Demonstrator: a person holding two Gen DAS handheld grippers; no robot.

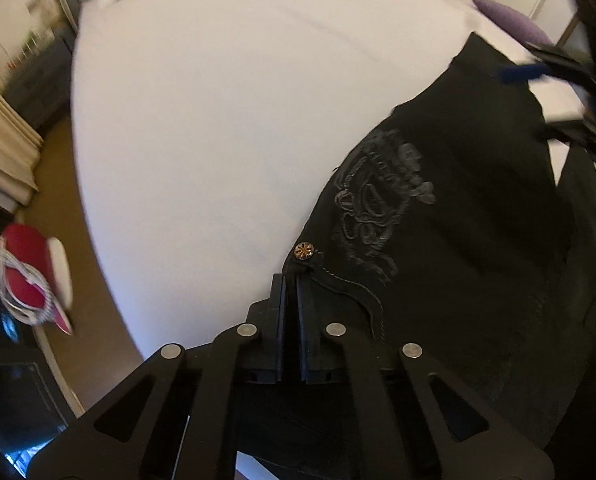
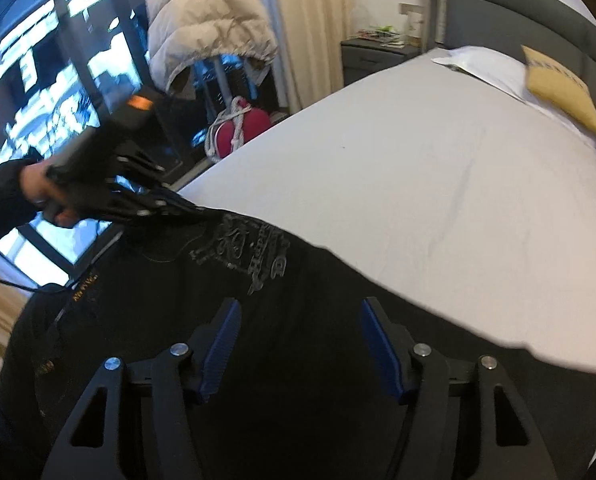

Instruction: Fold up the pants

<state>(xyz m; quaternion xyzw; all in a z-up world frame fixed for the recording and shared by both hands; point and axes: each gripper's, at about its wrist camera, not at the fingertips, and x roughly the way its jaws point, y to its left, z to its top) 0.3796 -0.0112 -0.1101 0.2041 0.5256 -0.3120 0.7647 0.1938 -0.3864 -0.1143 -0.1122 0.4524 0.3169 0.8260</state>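
the left wrist view looks steeply down, close over the black embroidered pants at the white-sheeted bed edge. the right wrist view tilts down across the same pants and bed, toward the grey padded headboard.

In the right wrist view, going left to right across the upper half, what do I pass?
Person's hand holding the left gripper, white puffer jacket, red bag, grey nightstand, yellow cushion.

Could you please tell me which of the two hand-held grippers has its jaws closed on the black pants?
The left hand-held gripper: its black fingers are pinched together on the waistband edge beside the metal button. The right hand-held gripper, with blue pads, stands open above the pants.
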